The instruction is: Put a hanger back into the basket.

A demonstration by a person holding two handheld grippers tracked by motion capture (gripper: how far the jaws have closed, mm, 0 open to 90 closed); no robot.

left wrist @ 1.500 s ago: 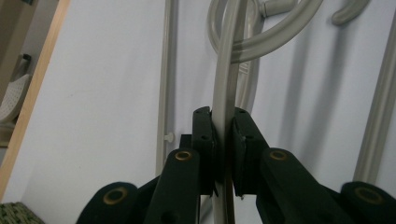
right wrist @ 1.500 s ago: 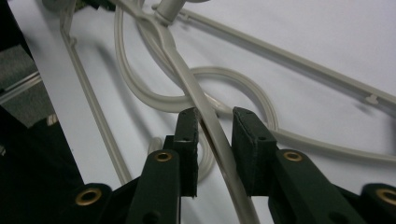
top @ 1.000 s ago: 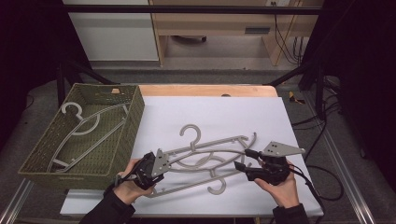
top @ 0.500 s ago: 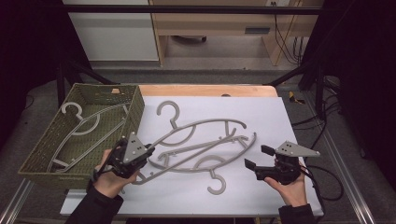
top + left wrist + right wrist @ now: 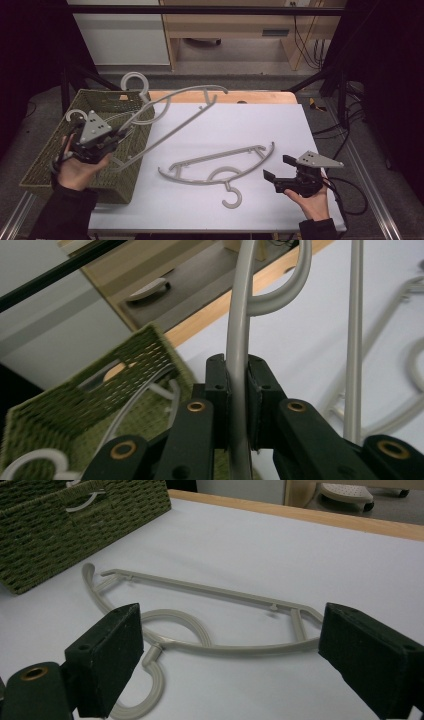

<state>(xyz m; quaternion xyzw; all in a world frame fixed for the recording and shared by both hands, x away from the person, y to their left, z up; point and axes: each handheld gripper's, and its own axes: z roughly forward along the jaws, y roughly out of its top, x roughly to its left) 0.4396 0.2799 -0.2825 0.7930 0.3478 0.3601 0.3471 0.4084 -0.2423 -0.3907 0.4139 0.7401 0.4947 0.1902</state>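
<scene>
Left gripper [image 5: 112,140] clamped on raised grey hanger [image 5: 172,115], held over wicker basket [image 5: 45,165]; right gripper [image 5: 275,170] spread, second hanger [image 5: 220,165] lying just ahead

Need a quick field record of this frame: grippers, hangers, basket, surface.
left gripper: shut on lifted hanger, beside the basket
lifted hanger: grey, raised off the table, hook up, one end in the jaws
right gripper: open, holds nothing, aimed at the flat hanger
flat hanger: grey, lying on the table, hook toward the person
basket: green woven, at table's left edge, hanger inside
table: white top, wooden far edge
</scene>
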